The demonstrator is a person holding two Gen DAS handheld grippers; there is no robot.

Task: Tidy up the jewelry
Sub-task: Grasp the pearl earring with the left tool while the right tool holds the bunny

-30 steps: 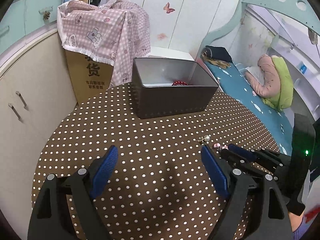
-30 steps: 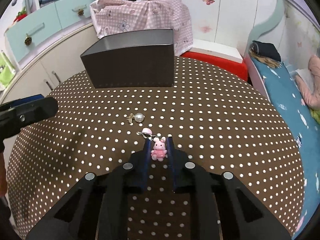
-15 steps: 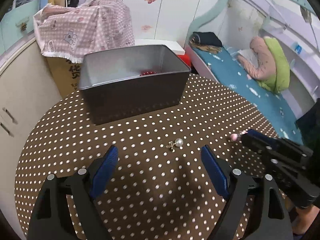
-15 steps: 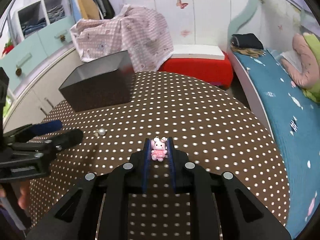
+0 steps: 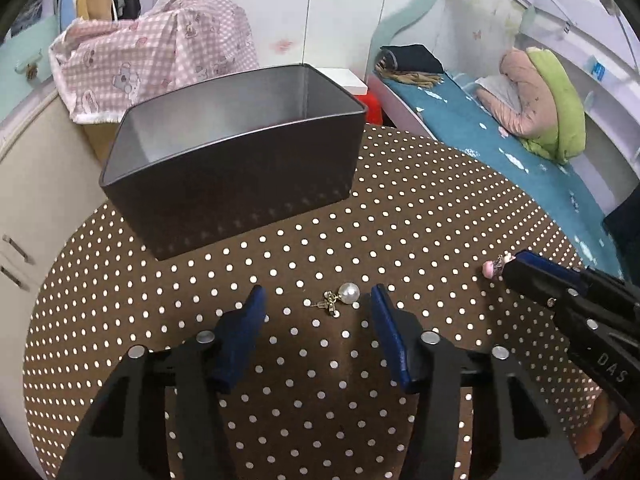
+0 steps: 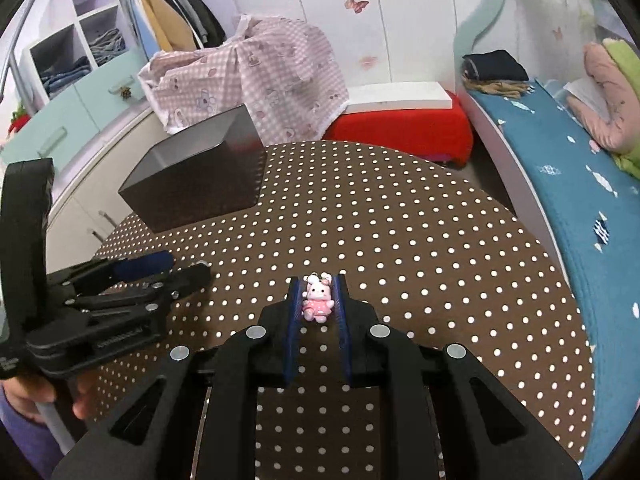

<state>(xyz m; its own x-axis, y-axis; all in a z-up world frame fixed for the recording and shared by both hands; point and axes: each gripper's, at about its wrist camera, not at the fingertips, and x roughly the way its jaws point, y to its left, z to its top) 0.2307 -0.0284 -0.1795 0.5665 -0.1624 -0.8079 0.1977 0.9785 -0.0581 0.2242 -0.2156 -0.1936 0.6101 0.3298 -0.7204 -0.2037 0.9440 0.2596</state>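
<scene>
Jewelry sits at both tools: a pink bunny charm [image 6: 317,298] is pinched in the right gripper [image 6: 317,300] above the polka-dot table [image 6: 420,248], a pearl earring [image 5: 340,297] lies between the spread blue fingers [image 5: 244,334] of the left gripper [image 5: 316,304], near a dark tin box [image 5: 240,184].

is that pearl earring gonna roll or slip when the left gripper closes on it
The pearl earring lies between the open left gripper fingers. Its round, glossy bead would probably roll or squirt sideways if pinched off-centre. The small gold fitting looks thin, so it may snag or bend. It likely weighs almost nothing.
</scene>
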